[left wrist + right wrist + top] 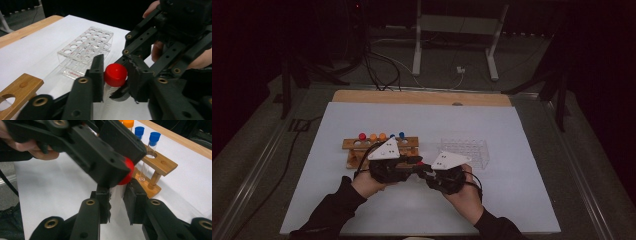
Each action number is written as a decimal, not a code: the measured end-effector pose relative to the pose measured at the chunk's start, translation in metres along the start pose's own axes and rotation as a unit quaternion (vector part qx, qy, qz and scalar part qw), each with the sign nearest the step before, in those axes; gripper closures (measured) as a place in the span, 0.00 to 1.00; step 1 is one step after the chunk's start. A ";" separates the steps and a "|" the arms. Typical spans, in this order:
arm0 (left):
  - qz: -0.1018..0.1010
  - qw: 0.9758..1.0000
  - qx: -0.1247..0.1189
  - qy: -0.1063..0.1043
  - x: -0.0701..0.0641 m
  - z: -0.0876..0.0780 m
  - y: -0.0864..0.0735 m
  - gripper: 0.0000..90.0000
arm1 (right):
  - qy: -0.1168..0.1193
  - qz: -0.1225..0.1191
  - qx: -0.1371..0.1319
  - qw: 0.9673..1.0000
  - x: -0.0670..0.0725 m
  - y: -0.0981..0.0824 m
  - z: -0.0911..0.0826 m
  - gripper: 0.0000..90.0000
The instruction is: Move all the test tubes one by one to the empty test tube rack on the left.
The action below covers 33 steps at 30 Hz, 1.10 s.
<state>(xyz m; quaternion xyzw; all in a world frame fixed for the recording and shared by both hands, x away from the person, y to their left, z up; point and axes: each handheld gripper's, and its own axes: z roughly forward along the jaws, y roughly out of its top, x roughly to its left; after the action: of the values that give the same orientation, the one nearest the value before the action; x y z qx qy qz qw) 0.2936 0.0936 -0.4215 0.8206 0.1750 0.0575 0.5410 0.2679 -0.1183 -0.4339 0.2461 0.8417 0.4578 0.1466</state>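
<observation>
Right gripper [116, 202] clamps the tube [108, 100], left gripper [115, 75] clenched on its red cap [115, 74]: twist the cap squarely, keep the tube body steady.

The left gripper [117, 170] hides most of the red cap [127, 173], and the tube below looks blurred.
</observation>
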 end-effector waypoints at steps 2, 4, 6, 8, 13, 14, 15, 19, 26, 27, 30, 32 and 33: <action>0.002 1.000 0.002 0.001 0.000 0.000 0.000 0.78 | -0.002 0.000 -0.001 1.000 0.000 0.000 0.000 0.83; 0.007 1.000 0.002 0.003 0.000 0.001 0.000 0.79 | -0.001 0.001 -0.001 1.000 -0.001 -0.001 0.000 0.83; 0.008 1.000 0.001 0.006 0.000 0.000 0.001 0.79 | -0.001 0.003 -0.003 1.000 -0.001 -0.001 0.000 0.83; 0.009 1.000 0.000 0.008 0.001 -0.003 0.002 0.80 | -0.001 0.006 -0.009 1.000 -0.002 -0.001 0.000 0.78; 0.019 0.999 -0.003 0.033 0.005 -0.019 0.008 0.80 | -0.004 0.020 -0.024 1.000 -0.006 -0.002 -0.004 0.55; 0.019 0.999 -0.007 0.038 0.006 -0.023 0.009 0.80 | -0.002 0.019 -0.026 0.999 -0.008 -0.002 -0.004 0.52; 0.020 0.999 -0.007 0.043 0.008 -0.027 0.010 0.80 | 0.006 0.022 -0.029 0.999 -0.009 -0.002 -0.005 0.52; 0.018 0.998 -0.012 0.067 0.014 -0.046 0.016 0.80 | -0.006 0.036 -0.032 0.999 -0.011 -0.003 -0.007 0.36; 0.017 0.993 -0.018 0.119 0.023 -0.080 0.024 0.80 | -0.015 0.044 -0.043 0.998 -0.014 -0.006 -0.011 0.09; 0.016 0.991 -0.019 0.128 0.024 -0.084 0.024 0.80 | -0.014 0.042 -0.045 0.998 -0.015 -0.007 -0.012 0.03; 0.018 0.988 -0.018 0.155 0.029 -0.098 0.025 0.80 | -0.017 0.038 -0.048 0.998 -0.016 -0.007 -0.015 0.01; 0.014 0.985 -0.023 0.170 0.033 -0.107 0.025 0.80 | -0.018 0.039 -0.050 0.998 -0.016 -0.007 -0.017 0.00; 0.012 0.983 -0.023 0.180 0.035 -0.112 0.025 0.80 | -0.018 0.040 -0.053 0.998 -0.017 -0.007 -0.018 0.00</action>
<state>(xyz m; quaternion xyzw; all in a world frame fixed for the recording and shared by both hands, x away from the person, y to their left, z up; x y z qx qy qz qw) 0.3001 0.1942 -0.3565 0.7863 0.2583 0.2150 0.5184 0.2713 -0.1434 -0.4299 0.2795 0.8028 0.5028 0.1567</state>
